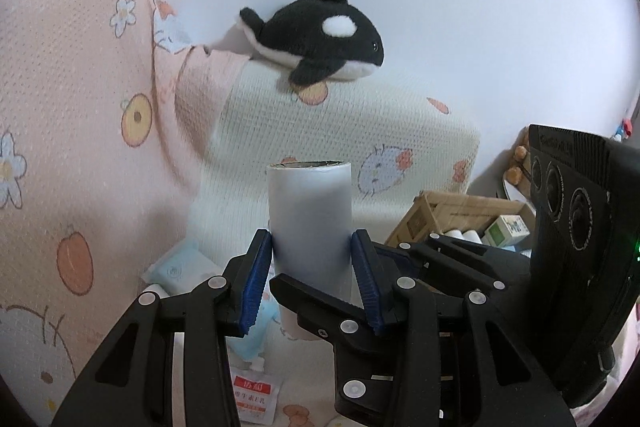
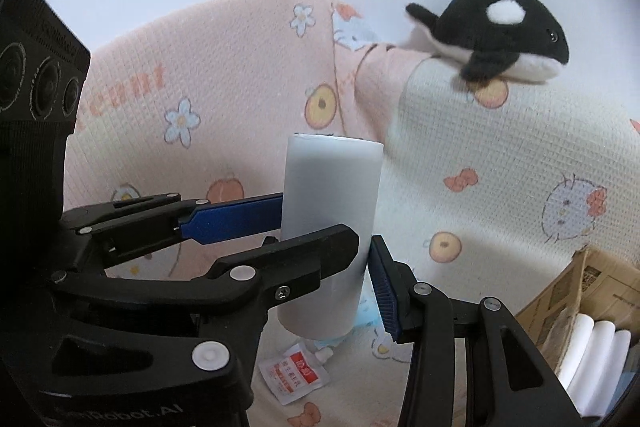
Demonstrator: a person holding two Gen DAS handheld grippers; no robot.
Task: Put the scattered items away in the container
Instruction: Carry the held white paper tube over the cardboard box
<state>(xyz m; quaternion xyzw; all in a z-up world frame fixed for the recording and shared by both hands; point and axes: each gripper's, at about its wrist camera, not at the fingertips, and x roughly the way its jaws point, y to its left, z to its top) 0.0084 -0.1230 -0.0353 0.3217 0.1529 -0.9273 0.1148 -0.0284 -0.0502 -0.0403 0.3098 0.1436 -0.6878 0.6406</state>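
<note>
Left wrist view: I have both the left gripper [image 1: 312, 267] and right gripper [image 2: 326, 247] pinching the white roll [image 1: 310, 219] upright above the bed, steadied for the cardboard box [image 2: 592, 291]

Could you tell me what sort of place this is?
Probably a bedroom at home: a pink cartoon-print blanket is draped over soft furniture, a plush whale rests on it, and a cardboard box sits alongside.

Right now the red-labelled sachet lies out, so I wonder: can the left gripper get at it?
Probably not: the left gripper and right gripper both clamp the white roll above the sachet.
</note>
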